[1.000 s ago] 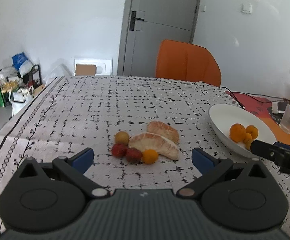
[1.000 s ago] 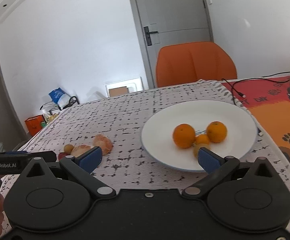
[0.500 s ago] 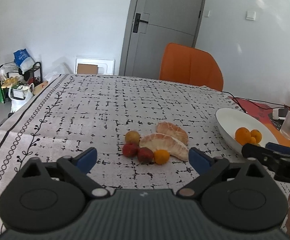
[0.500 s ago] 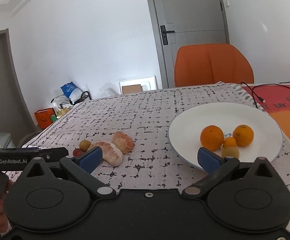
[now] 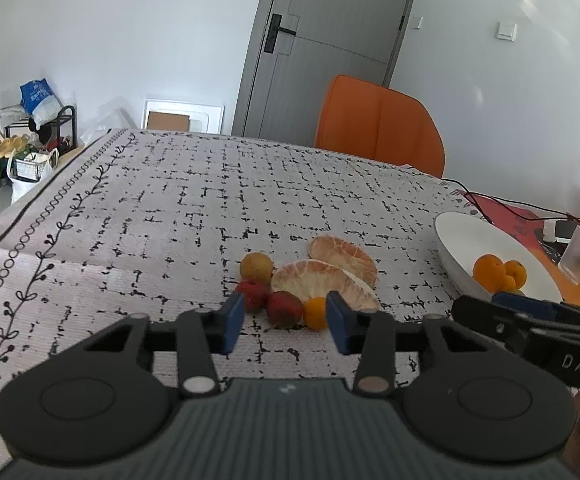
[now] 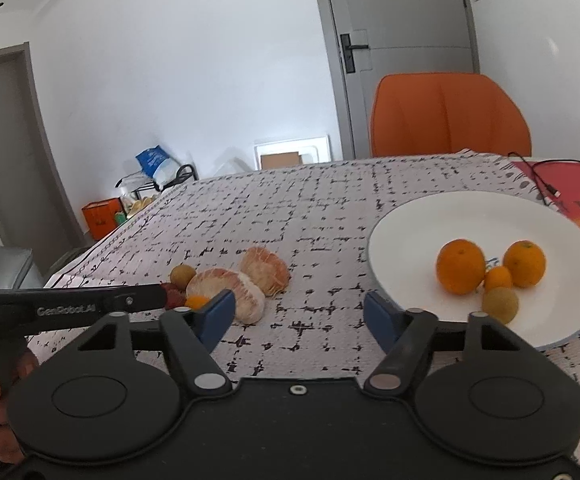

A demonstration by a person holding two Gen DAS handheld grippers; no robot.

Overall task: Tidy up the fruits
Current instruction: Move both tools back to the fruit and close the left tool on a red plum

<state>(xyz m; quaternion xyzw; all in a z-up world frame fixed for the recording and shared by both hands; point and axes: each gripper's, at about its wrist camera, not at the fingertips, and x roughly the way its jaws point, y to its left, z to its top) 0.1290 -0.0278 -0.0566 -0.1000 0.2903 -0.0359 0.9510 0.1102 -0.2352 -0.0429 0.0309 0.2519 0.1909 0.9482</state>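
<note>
narrowed since a moment ago but still apart and empty on the left gripper (image 5: 285, 322), now framing a red fruit (image 5: 285, 309) beside the small orange fruit (image 5: 316, 313), likely next for the plate (image 6: 418, 220); right gripper (image 6: 299, 316) half open, empty.

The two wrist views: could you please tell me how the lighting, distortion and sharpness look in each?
Left wrist view: soft even daylight, bright patches on the right wall, fisheye bending the grey door, and sharp loose fruit beyond the left gripper. Right wrist view: the same curvature, dark vignetted corners, a bright but unglared round white plate, and only faint shadows under its oranges.

Parted right tongs (image 6: 299, 316) beside fruit-laden white plate (image 6: 418, 220)
</note>
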